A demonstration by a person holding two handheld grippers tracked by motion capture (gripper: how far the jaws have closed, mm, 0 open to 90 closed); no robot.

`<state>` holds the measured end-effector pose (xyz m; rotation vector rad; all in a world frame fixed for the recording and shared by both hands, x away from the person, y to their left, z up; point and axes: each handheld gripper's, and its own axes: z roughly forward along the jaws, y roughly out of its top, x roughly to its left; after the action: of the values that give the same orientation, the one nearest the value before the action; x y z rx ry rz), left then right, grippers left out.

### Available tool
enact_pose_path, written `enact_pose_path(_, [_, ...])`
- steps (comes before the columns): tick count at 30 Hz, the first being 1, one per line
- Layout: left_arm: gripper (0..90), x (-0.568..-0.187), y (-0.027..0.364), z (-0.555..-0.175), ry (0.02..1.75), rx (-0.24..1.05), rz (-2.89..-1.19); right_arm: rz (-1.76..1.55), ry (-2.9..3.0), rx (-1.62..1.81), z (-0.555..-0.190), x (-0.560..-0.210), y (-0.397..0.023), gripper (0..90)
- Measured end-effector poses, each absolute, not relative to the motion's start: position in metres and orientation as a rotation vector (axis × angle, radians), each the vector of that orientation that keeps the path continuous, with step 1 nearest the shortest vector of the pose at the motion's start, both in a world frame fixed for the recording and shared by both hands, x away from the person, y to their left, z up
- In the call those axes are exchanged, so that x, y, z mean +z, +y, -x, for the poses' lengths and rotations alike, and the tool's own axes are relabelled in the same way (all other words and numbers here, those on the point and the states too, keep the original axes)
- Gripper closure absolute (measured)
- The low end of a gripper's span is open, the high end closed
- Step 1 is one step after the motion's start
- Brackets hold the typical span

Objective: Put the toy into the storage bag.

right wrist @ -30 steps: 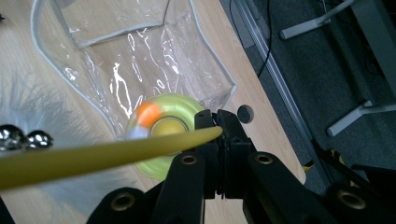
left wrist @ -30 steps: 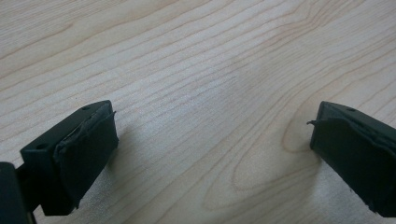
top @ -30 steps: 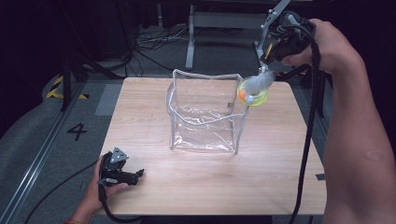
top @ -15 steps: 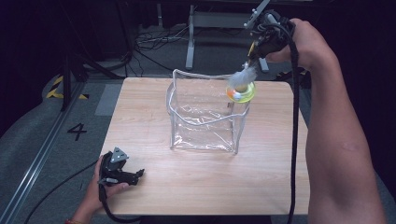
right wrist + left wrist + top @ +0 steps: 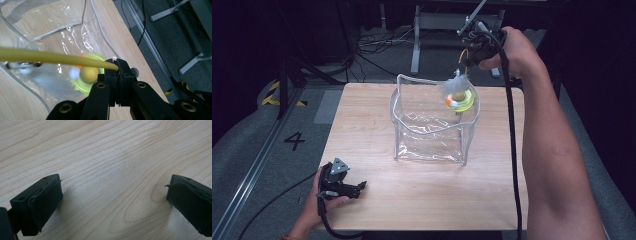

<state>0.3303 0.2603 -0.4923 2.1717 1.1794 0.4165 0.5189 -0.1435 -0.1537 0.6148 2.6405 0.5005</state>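
Clearly lightweight toy (image 5: 458,98): thin yellow stick (image 5: 50,58), round yellow-green disc, whitish feathery tuft, blurred. Pinched at stick's end by right gripper (image 5: 468,59), jaws pressed tight on it. Hanging over far right corner of clear plastic bag (image 5: 432,125), at its open rim. Bendy, prone to swing; best gripped on stick. Bag soft, glossy, wrinkled, grey-edged. Left gripper (image 5: 112,202) spread wide, holding nothing, low over wooden table (image 5: 367,130).
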Motion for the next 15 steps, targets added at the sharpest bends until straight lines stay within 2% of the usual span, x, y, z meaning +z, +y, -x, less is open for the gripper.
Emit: enact_pose_path(15, [0.5, -0.492, 0.260, -0.331, 1.178, 0.417, -2.172, -0.614, 2.688, 0.510, -0.528, -0.188, -0.141, 88.4])
